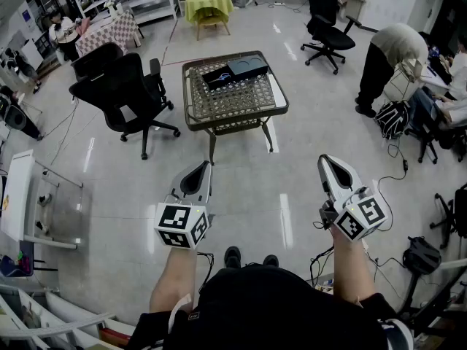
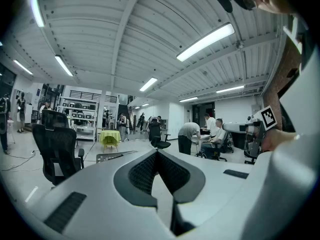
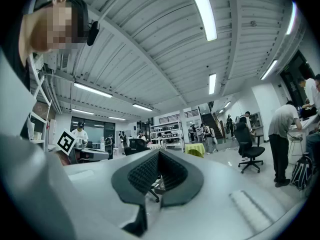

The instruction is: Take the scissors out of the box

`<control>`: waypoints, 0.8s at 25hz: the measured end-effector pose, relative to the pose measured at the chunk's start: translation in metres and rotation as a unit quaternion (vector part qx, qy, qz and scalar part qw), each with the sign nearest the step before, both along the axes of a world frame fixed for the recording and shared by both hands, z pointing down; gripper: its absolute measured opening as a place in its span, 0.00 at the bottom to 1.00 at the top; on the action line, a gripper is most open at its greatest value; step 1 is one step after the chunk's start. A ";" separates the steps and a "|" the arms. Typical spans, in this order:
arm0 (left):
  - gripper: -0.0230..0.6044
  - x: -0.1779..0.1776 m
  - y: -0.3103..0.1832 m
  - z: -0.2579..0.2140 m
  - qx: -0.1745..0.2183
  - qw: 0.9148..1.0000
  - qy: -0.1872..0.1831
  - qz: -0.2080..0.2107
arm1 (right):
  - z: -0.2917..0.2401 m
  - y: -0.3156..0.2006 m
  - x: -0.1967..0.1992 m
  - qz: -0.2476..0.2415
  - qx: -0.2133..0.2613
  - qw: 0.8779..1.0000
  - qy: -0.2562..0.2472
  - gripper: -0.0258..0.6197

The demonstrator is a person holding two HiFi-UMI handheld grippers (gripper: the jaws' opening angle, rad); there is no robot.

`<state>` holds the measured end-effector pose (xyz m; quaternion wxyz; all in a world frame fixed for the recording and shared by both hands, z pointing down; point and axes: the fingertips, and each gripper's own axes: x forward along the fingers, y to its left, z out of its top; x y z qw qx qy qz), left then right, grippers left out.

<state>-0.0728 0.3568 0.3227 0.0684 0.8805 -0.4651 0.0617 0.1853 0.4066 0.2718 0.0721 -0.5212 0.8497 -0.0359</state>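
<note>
Left gripper (image 2: 157, 151) has its jaws pressed together, nothing in them; black office chair (image 2: 57, 146) lower left, person (image 2: 189, 134) bent over right of centre.

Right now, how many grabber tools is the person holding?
2. The left gripper sits lower left in the head view, the right gripper lower right, both with fingers shut and empty. None seems hidden.

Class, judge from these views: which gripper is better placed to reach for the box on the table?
Left, probably. The left gripper lines up closer with the box on the table; the right gripper sits farther aside. Both are shut and empty.
</note>
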 end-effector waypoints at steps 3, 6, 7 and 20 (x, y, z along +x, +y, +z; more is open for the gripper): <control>0.04 0.001 -0.002 -0.002 0.003 1.000 -0.003 -0.002 | 0.008 -0.001 0.002 -0.005 -0.002 1.000 0.000 0.05; 0.04 0.003 -0.001 -0.004 0.006 1.000 -0.005 -0.003 | 0.010 -0.002 0.000 -0.010 -0.003 1.000 0.001 0.05; 0.04 0.004 -0.001 -0.004 0.006 1.000 -0.005 -0.003 | 0.010 -0.002 0.000 -0.012 -0.003 1.000 0.001 0.05; 0.04 0.042 0.013 -0.003 0.003 1.000 -0.013 -0.004 | 0.015 0.006 0.043 0.008 -0.007 0.999 -0.034 0.05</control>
